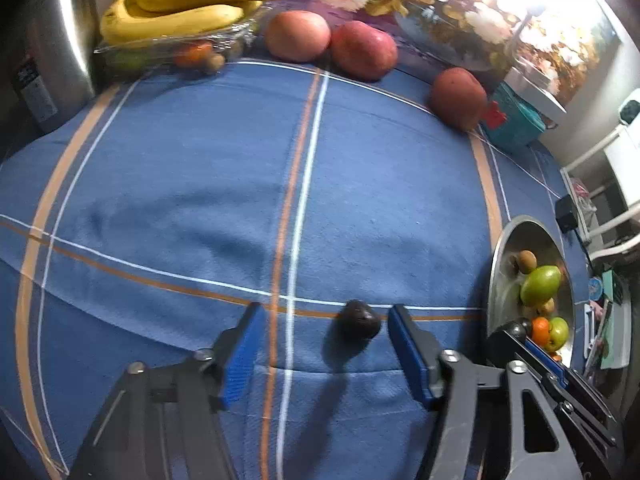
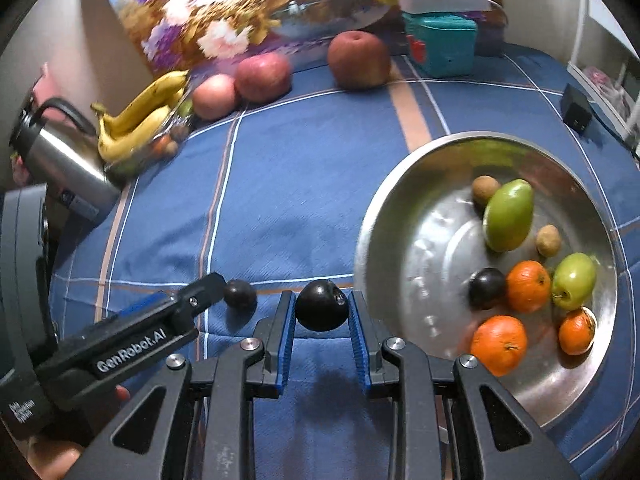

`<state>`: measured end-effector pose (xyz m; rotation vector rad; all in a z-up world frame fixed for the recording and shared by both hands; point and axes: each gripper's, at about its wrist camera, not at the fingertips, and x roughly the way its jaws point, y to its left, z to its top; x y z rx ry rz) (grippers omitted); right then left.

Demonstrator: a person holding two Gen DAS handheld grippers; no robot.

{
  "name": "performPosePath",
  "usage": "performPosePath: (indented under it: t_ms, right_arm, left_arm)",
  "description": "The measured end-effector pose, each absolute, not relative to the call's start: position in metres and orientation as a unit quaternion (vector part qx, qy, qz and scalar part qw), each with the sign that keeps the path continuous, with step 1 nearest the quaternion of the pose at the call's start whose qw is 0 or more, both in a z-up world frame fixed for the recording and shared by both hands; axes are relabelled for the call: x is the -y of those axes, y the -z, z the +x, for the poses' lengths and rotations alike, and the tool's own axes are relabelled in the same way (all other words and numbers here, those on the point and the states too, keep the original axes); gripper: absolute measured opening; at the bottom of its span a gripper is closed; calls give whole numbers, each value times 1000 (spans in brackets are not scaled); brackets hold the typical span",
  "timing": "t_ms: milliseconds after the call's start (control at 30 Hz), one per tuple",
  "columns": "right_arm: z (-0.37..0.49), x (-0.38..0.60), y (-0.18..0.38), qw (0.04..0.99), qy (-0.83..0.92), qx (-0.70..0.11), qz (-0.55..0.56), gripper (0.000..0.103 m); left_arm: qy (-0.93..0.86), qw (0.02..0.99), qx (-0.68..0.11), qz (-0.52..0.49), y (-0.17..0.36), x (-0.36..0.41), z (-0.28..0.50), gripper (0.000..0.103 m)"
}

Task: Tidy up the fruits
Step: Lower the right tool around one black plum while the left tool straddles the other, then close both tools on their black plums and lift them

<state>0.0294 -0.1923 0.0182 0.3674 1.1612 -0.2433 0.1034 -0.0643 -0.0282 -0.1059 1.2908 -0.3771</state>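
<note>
My right gripper is shut on a dark plum and holds it just left of the steel bowl. The bowl holds a green mango, oranges, a green apple, another dark plum and small brown fruits. My left gripper is open, its fingers either side of a second dark plum lying on the blue cloth; that plum also shows in the right wrist view. The bowl sits at the right in the left wrist view.
Three red apples lie at the back of the blue checked cloth. Bananas rest on a clear tray with small fruits at back left. A steel kettle stands left. A teal box is at back right.
</note>
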Motion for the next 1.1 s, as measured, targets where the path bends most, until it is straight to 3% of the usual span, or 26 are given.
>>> performPosePath:
  t_ms: [133,300,700,1100]
  right_arm:
    - [30,196,-18,812,117,-543,180,27]
    - [30,194,-17,812,113,-544,180,27]
    - [29,194,-17,812,110,-543,181,27]
    - [29,194,-17,813,109,-544,180,27]
  left_arm:
    - [186,779,-597,-45,29,71,101,48]
    - [196,775,-599,-44,32,77,99,40]
    - [204,773,-599,-37,38,90,101,26]
    - [206,775,-596,-40,31,84,99,23]
